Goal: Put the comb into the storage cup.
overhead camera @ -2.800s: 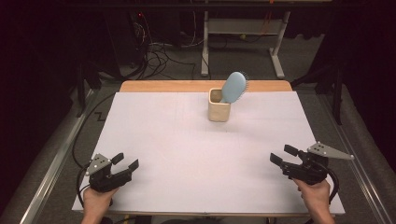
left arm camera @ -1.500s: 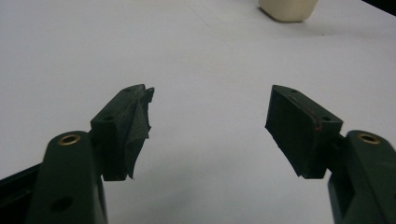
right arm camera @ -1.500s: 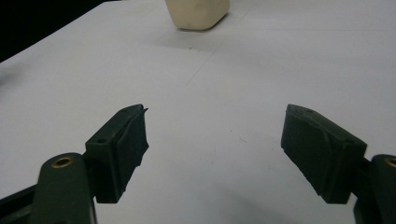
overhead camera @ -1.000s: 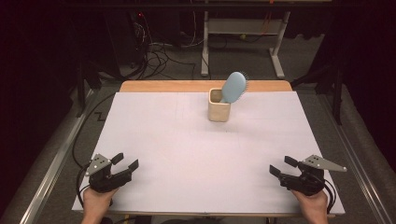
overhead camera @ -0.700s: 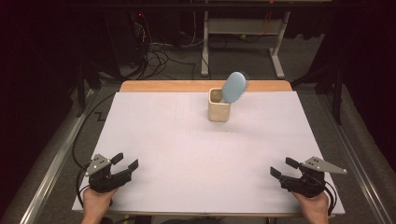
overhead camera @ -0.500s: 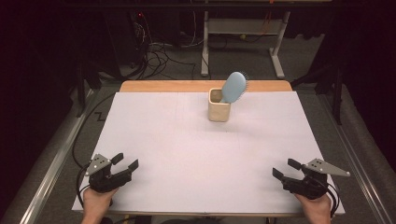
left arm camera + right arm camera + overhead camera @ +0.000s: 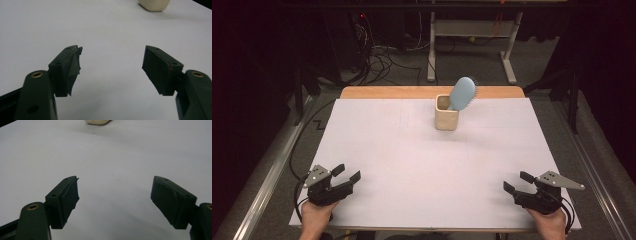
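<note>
You held a gripper in each hand at the near edge of a table (image 7: 377, 145) covered with a plain white sheet. Your left gripper (image 7: 346, 175) sat at the near left corner, and your right gripper (image 7: 518, 182) sat at the near right corner. Both sets of tongs stood wide apart, gripping nothing, and both pointed forward across the sheet. That posture read as a ready or resting stance, with each hand kept well clear of the work.

In the left gripper view, its two black jaws framed bare white surface, and the worn padding on one fingertip (image 7: 72, 67) looked frayed at the edge. In the right gripper view, the jaws likewise framed only white surface.

The things nearest to hand were far from you, toward the back of the table and slightly right of centre. A small cream cup (image 7: 446, 118) stood upright there. A light blue hairbrush (image 7: 461, 93) stood in it handle down, its oval head leaning up and to the right over the rim, bristles showing along its right edge. Standing it that way probably kept the head exposed for an easy grasp.

No brand, label or readable writing showed on the cup, the brush, the sheet or the grippers.
</note>
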`<state>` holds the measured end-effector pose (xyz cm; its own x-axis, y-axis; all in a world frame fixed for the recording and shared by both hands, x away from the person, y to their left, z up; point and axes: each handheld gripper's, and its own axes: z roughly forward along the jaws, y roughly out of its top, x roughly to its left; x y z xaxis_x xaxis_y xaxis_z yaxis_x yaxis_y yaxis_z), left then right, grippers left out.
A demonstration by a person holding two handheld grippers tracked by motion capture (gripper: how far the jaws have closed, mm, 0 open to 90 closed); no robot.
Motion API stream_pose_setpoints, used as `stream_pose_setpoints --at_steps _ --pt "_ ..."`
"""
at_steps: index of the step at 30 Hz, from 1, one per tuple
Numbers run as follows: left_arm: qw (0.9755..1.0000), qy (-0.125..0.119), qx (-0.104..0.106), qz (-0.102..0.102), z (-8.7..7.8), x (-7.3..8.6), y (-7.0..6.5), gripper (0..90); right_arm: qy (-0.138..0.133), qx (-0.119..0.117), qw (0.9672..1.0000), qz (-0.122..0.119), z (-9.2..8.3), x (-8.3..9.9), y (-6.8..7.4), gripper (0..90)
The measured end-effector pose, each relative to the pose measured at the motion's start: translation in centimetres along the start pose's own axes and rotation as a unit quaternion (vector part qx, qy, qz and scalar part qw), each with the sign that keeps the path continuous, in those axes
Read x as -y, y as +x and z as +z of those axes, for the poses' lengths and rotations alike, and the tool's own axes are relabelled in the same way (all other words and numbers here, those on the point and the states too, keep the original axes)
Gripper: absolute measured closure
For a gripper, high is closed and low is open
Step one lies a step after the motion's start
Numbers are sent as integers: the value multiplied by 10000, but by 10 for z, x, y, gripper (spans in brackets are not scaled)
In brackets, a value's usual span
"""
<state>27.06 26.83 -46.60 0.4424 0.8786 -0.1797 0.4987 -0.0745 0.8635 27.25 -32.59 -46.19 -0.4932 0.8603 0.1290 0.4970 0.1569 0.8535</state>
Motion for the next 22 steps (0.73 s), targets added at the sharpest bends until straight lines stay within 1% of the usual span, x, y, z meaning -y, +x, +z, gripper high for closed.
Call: stream_pose_setpoints --at_steps 14,22 --pt "10000 48 2 -5 1 0 0 308 -118 -20 9999 97 -2 0 -1 230" --pt "10000 53 2 4 1 0 0 309 -129 -22 9999 72 -2 0 0 231"
